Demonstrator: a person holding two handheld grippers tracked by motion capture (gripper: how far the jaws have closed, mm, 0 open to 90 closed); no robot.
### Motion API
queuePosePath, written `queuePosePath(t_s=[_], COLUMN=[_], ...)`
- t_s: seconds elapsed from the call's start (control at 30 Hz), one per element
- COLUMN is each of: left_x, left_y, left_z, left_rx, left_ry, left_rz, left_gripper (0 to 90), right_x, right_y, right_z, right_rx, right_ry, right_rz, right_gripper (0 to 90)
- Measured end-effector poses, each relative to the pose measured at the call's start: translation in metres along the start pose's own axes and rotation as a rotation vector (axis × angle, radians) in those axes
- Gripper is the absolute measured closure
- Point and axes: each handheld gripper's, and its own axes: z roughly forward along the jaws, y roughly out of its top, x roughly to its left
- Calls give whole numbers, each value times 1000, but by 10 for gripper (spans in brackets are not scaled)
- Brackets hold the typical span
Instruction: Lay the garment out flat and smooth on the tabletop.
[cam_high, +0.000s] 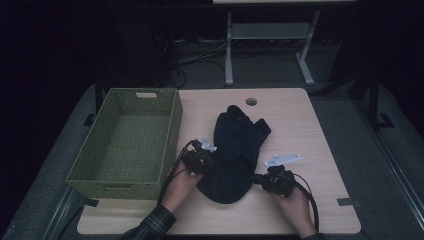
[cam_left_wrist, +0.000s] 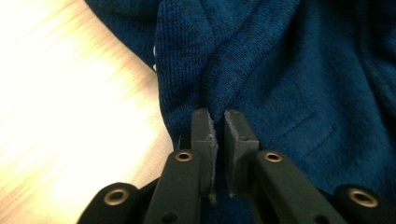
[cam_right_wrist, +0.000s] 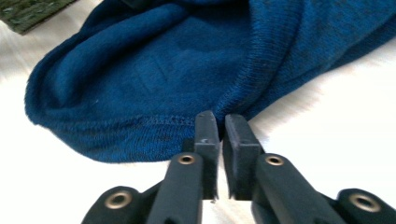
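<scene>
Left hand-held gripper (cam_left_wrist: 219, 123) is pinched tight on a fold of the dark blue knit sweater (cam_high: 232, 155), and the right hand-held gripper (cam_right_wrist: 221, 126) is clamped on its hem. Sweater's lying bunched mid-worktop (cam_high: 295, 130). Green woven basket (cam_high: 127, 142) sits just beside the left hand, close to the sweater's edge. Cable hole (cam_high: 251, 101) up near the far edge.

Dark blue garment (cam_left_wrist: 289, 70): knitted cloth, matt, with a fine ribbed texture and a stitched hem (cam_right_wrist: 159, 120). Table (cam_high: 300, 125): pale wood-grain top, smooth, lightly glossy where light strikes it. Basket (cam_high: 127, 142): woven green fibre, rough and matt. Left gripper (cam_left_wrist: 219, 123) and right gripper (cam_right_wrist: 221, 125): matt black plastic jaws with brass-coloured metal rivets and slightly worn pads.
</scene>
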Motion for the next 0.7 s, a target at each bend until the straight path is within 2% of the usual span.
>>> queuePosePath(t_s=[0.17,0.23,0.3,0.4,0.5,0.53,0.7], left_x=[-8,-12,-18,-24,-25,-24,-25], left_y=[-1,-1,-1,-2,-4,-6,-16], left_z=[-6,-9,-10,-11,-18,-21,-25], left_rx=[-16,-19,-18,-15,-11,-9,15], left_ry=[-59,-83,-101,-119,-94,-87,-87], left_rz=[-4,0,10,19,32,25,14], left_gripper=[847,846,846,849,857,857,833], right_x=[-7,-12,-22,-35,-42,-42,-30], right_y=[3,5,7,8,6,6,4], right_z=[-11,-18,-27,-37,-45,-48,-47], right_rx=[-1,-15,-29,-50,-65,-72,-70], right_ry=[-74,-103,-145,-175,-191,-195,-165], right_rz=[-23,-17,-20,6,17,15,-31], right_gripper=[877,880,882,885,885,885,883])
